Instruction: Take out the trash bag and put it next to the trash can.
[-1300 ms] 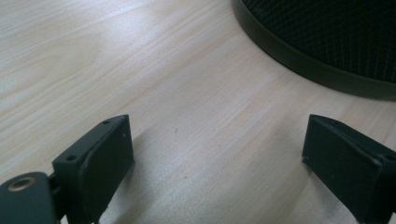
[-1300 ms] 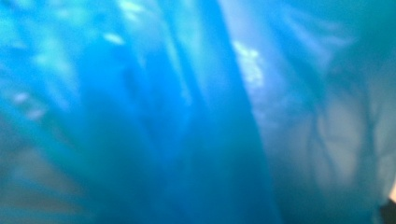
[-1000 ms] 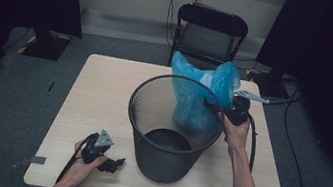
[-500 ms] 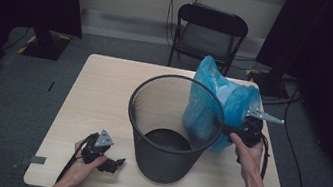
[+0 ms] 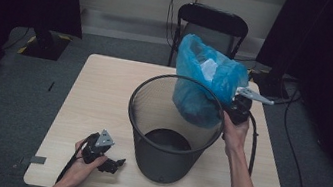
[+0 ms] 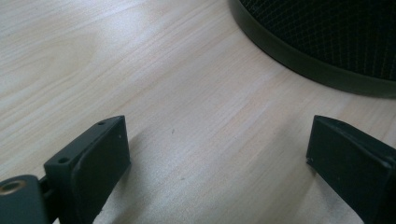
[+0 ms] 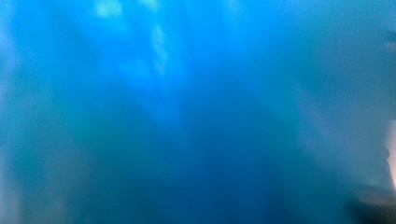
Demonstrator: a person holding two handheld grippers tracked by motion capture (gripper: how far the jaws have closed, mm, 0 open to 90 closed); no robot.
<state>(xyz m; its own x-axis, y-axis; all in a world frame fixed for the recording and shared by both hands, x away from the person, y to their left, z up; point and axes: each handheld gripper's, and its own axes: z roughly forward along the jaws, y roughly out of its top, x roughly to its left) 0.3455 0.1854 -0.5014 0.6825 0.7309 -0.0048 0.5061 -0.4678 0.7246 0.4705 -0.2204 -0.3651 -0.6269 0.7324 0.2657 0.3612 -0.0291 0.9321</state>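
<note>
A black mesh waste bin [image 5: 167, 139] stands in the middle of the wooden table [image 5: 98, 93]. Part of a crumpled blue plastic bag [image 5: 204, 84] hangs inside the bin's far right rim and the rest bulges above it. My right gripper [image 5: 235, 107] is at the bag's right side, shut on it, its jaws hidden by the plastic. The right gripper view is covered by blurred blue bag [image 7: 187, 112]. My left gripper [image 5: 113, 163] rests on the table at the front left, open and holding nothing [image 6: 217, 144], with the bin's base [image 6: 327, 42] just beyond.
A black folding chair [image 5: 210, 27] stands behind the table's far edge. Cables run over the floor at the right [image 5: 293, 144]. Tape strips mark the table's front corners [image 5: 37, 159]. Dark curtains hang on both sides.
The right gripper swung the blue bag out to the right of the bin, then brought it back left over the far right rim. The left gripper has stayed put.
</note>
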